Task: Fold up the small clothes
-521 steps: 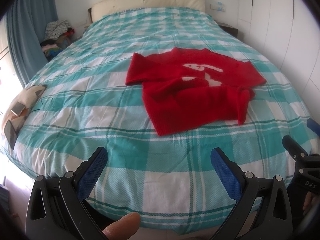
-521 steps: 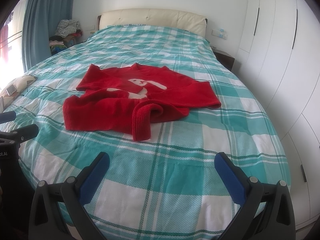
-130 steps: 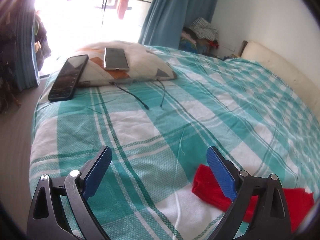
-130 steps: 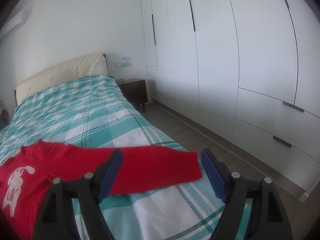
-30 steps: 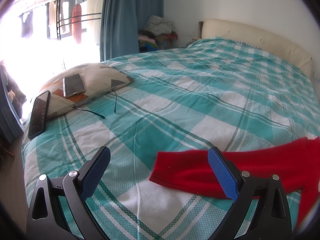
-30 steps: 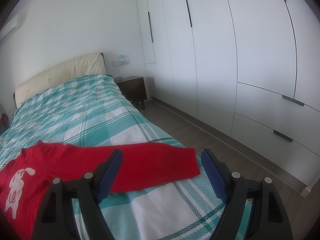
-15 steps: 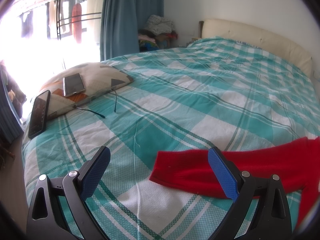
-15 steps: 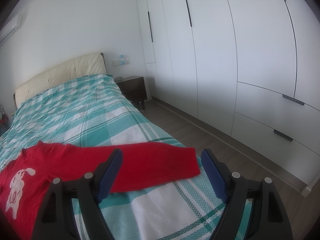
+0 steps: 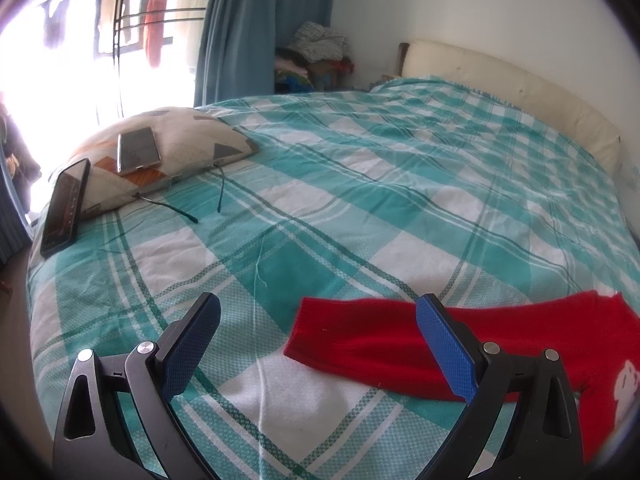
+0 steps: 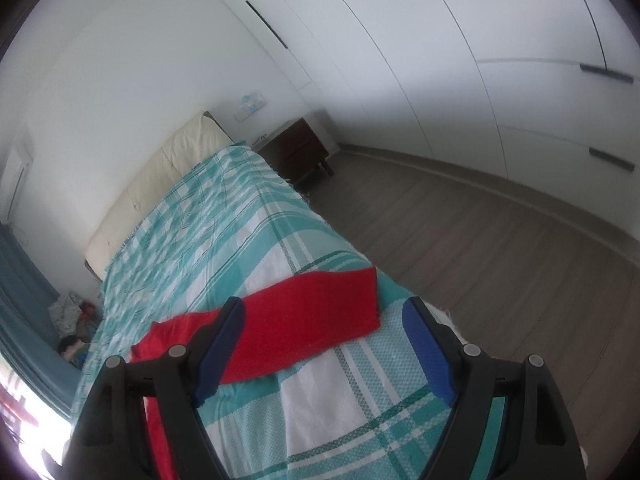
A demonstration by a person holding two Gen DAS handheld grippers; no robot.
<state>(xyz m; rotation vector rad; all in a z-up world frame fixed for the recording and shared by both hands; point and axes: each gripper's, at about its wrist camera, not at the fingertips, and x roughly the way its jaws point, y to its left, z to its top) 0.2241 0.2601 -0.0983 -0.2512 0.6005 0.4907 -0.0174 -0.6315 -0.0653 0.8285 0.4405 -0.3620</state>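
A small red sweater lies spread flat on the teal checked bed. Its left sleeve (image 9: pixel 360 340) stretches out flat in the left wrist view, with a bit of white print at the far right. My left gripper (image 9: pixel 318 344) is open and empty, hovering just above and in front of that sleeve's cuff. The right sleeve (image 10: pixel 312 324) lies flat near the bed's right edge in the right wrist view. My right gripper (image 10: pixel 324 344) is open and empty, hovering over that sleeve, and its view is tilted.
A patterned pillow (image 9: pixel 180 148) at the bed's left corner carries two phones (image 9: pixel 136 154) (image 9: pixel 66 206) and cables. A curtain (image 9: pixel 240 28) and a clothes pile (image 9: pixel 316 56) stand behind. A dark nightstand (image 10: pixel 296 152), wooden floor (image 10: pixel 480 248) and white wardrobes (image 10: pixel 460 60) lie to the right.
The right wrist view has rolled sharply, so the bed now runs diagonally; the right gripper stays open over the sleeve. The left gripper has barely moved.
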